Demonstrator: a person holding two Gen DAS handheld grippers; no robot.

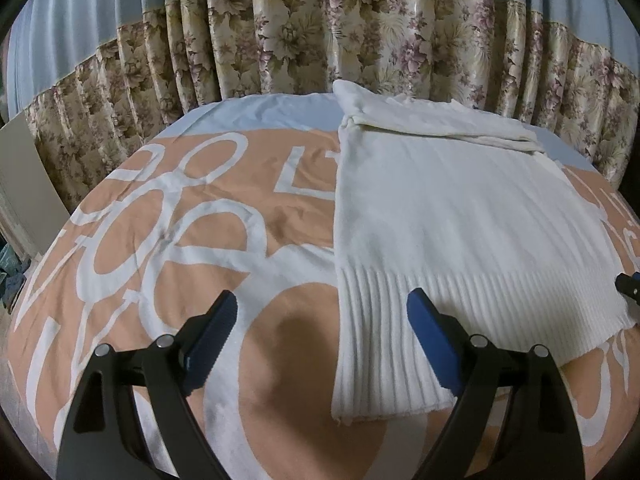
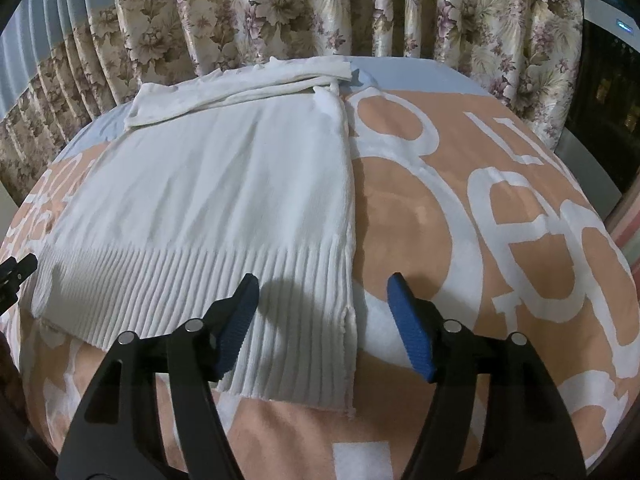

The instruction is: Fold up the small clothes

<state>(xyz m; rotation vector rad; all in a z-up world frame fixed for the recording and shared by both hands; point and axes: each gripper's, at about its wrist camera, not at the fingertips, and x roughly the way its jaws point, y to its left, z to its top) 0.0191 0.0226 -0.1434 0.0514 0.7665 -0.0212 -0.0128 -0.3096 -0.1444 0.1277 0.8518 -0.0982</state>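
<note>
On the peach-and-white lettered bedspread (image 1: 160, 240), before floral curtains (image 1: 280, 40): one white ribbed sweater (image 1: 440, 220), laid flat, sleeves folded across its far end. Left gripper (image 1: 322, 312) — jaws spread, straddling the hem's left corner. Right gripper (image 2: 322, 294) — spread over the right corner, nothing pinched.

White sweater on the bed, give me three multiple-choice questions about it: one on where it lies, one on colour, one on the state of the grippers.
1. Where is the ribbed hem of the white sweater?
A. nearest the grippers
B. by the curtain
C. hanging off the bed

2. What colours is the bedspread under it?
A. green and black
B. peach and white
C. plain red

3. How do the left gripper and right gripper stand?
A. both open, holding nothing
B. both clamped on the hem
C. one holds a sleeve

Answers: 1 A, ribbing lies at the near edge. 2 B, peach with white letters. 3 A, pads apart over the hem corners.
</note>
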